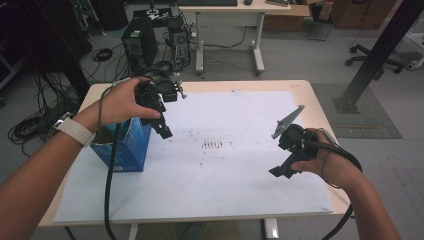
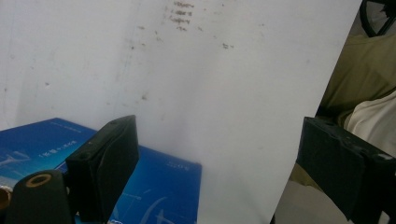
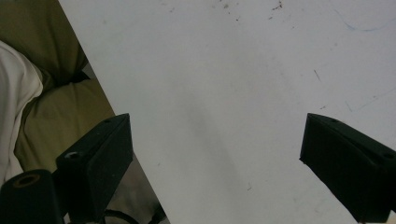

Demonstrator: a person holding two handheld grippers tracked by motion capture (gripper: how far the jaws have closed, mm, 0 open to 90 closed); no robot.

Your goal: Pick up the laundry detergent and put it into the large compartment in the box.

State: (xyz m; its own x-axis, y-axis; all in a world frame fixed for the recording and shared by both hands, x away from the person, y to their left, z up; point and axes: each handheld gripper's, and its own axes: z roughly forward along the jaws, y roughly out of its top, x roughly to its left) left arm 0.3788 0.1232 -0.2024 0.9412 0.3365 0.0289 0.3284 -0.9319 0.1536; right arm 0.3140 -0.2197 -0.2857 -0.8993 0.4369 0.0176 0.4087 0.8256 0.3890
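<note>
An open-topped blue cardboard box (image 1: 127, 147) stands on the left part of the white sheet (image 1: 225, 175) that covers the table. A hand holds my left gripper (image 1: 164, 131) just above the box's right edge, jaws pointing down toward the near side. In the left gripper view the left gripper (image 2: 217, 135) is open with nothing between its jaws, and the blue box (image 2: 159, 182) lies below its left jaw. My right gripper (image 1: 280, 171) hovers over the sheet's right side. In its own view the right gripper (image 3: 217, 128) stands open over bare white sheet (image 3: 224, 84).
Small dark marks (image 1: 212, 145) dot the sheet's middle. Behind the table are a computer tower (image 1: 140, 42), floor cables (image 1: 30, 125) and a white desk (image 1: 230, 20). A black post (image 1: 375, 55) rises at the right. The person's lap (image 3: 51, 107) is at the table's near edge.
</note>
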